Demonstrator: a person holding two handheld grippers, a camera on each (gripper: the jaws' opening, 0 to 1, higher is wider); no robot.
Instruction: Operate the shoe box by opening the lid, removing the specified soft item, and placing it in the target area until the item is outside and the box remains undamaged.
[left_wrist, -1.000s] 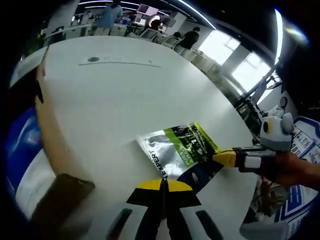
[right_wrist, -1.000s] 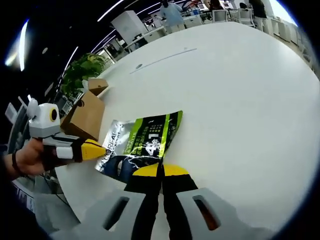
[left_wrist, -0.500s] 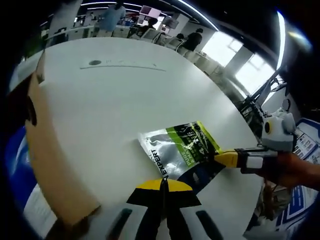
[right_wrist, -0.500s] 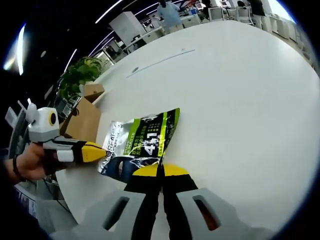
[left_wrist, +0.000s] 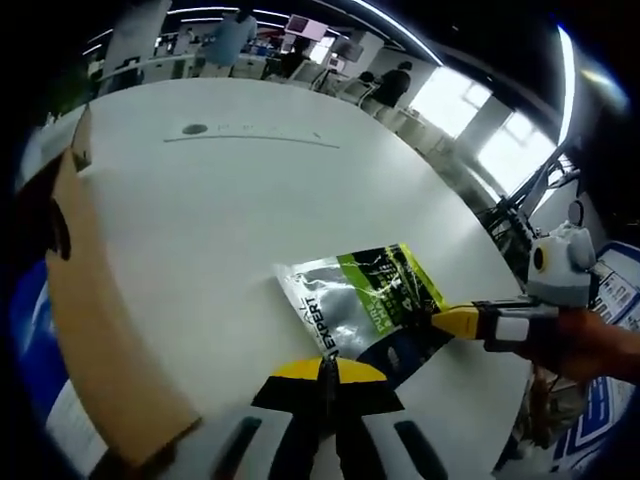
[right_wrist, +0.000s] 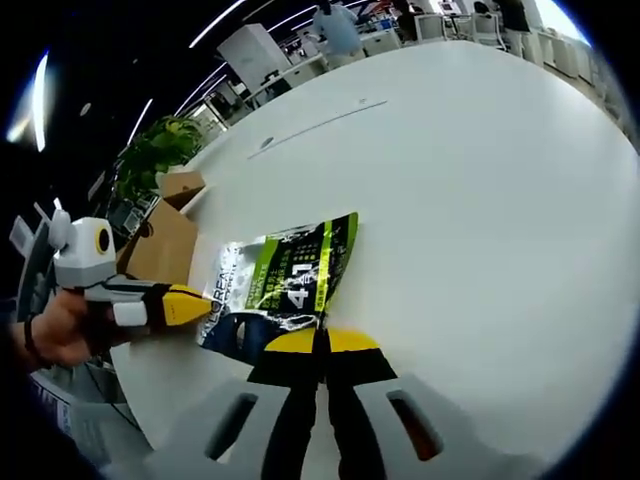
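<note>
— Silver-and-green foil pouch (left_wrist: 362, 300)?
— Flat on white round counter (left_wrist: 220, 200), just ahead of both closed fingers, empty.
— Brown cardboard shoe box (left_wrist: 95, 330)?
— Left of left gripper (left_wrist: 327, 372), open; right gripper (right_wrist: 322, 345) beside pouch.

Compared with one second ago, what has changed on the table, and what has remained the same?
Almost nothing moved. The silver, green and dark blue foil pouch lies flat on the round white table as before, beside the brown cardboard shoe box. The left hand-held gripper and the right hand-held gripper stay shut at the pouch's near edge. The small shifts in the pictures look like movement of the cameras.
</note>
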